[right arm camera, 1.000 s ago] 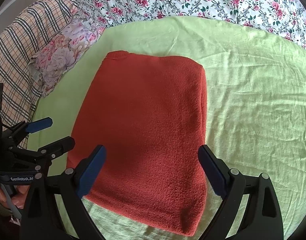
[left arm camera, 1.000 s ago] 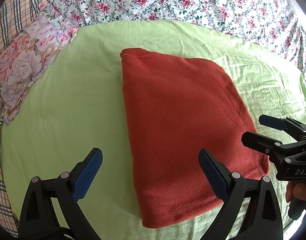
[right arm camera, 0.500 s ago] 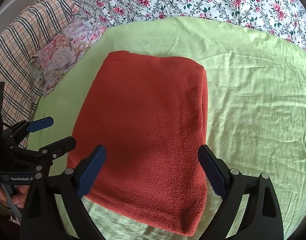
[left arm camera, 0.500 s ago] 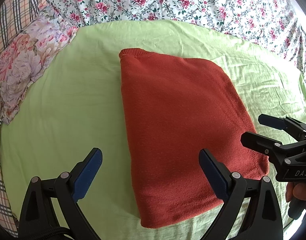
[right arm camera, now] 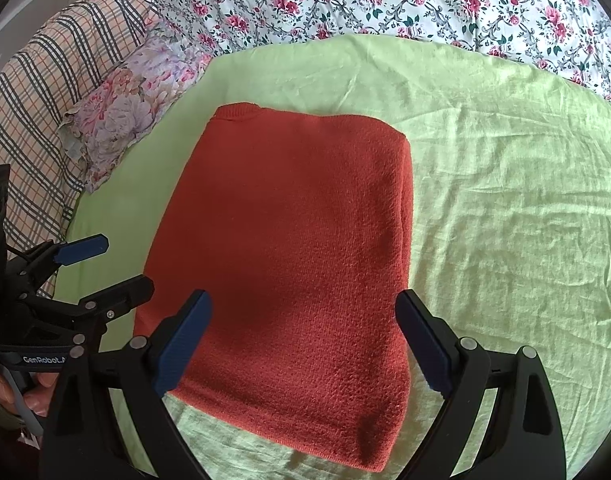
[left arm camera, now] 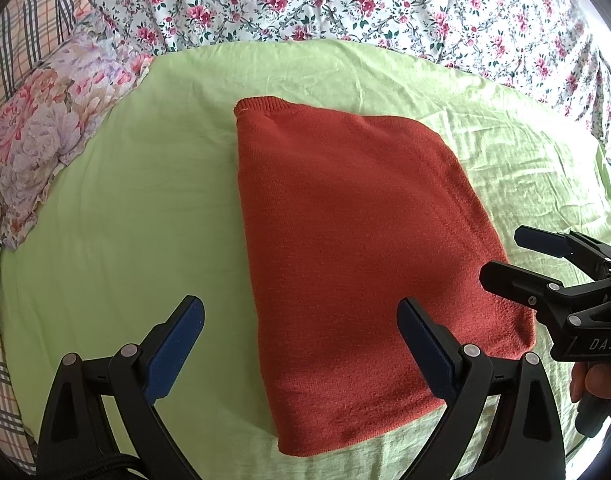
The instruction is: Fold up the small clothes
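Observation:
A rust-red knitted garment (left arm camera: pixel 357 248) (right arm camera: pixel 289 248) lies folded into a flat rectangle on a light green sheet (left arm camera: pixel 117 232) (right arm camera: pixel 505 208). Its ribbed edge shows at the far left corner. My left gripper (left arm camera: pixel 299 340) hovers open over the garment's near left edge, holding nothing. My right gripper (right arm camera: pixel 303 340) hovers open above the near part of the garment, also holding nothing. In the left wrist view the right gripper (left arm camera: pixel 509 256) appears at the right edge, open. In the right wrist view the left gripper (right arm camera: pixel 117 264) appears at the left, open, with a hand behind it.
A pale floral pillow (left arm camera: pixel 45 136) (right arm camera: pixel 121 112) lies at the left edge of the green sheet. A white rose-patterned bedspread (left arm camera: pixel 345 4) (right arm camera: pixel 385 0) runs behind it. A plaid blanket (right arm camera: pixel 29 104) covers the far left.
Both views have shifted only slightly; the garment sits a touch higher in the left wrist view. Both grippers stay open and nothing was taken hold of.

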